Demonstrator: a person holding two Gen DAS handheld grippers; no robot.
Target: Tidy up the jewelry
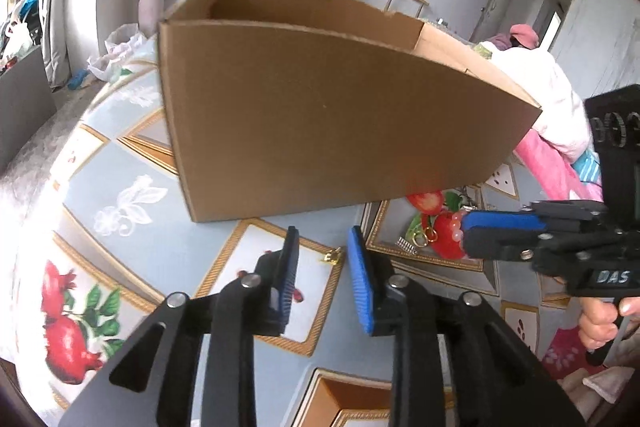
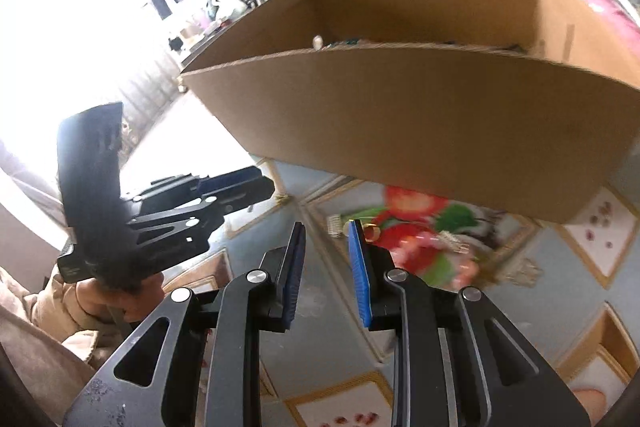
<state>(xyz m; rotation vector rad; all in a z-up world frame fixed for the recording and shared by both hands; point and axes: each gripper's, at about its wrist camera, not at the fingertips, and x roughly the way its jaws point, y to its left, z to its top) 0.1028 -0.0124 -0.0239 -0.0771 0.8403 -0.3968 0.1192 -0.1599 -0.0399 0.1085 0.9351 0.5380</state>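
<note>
A brown cardboard box (image 1: 320,115) stands on the patterned tablecloth; it also fills the right wrist view (image 2: 420,131), with small items inside near its front wall. My left gripper (image 1: 323,247) is open and empty, just above a small gold piece (image 1: 331,257) on the cloth. My right gripper (image 2: 325,247) is open and empty. Loose jewelry lies before the box: gold rings (image 1: 425,235), a pink bead bracelet (image 1: 456,227) and a silver clip (image 1: 407,246). In the right wrist view a gold ring (image 2: 372,230), a clip (image 2: 335,225) and blurred pink beads (image 2: 424,241) lie just past the right gripper's fingertips.
The tablecloth (image 1: 132,163) has fruit and flower tiles. Pink and white bedding (image 1: 552,131) lies right of the box. A plastic bag (image 1: 116,51) sits behind the box on the left. The left gripper shows in the right wrist view (image 2: 240,183).
</note>
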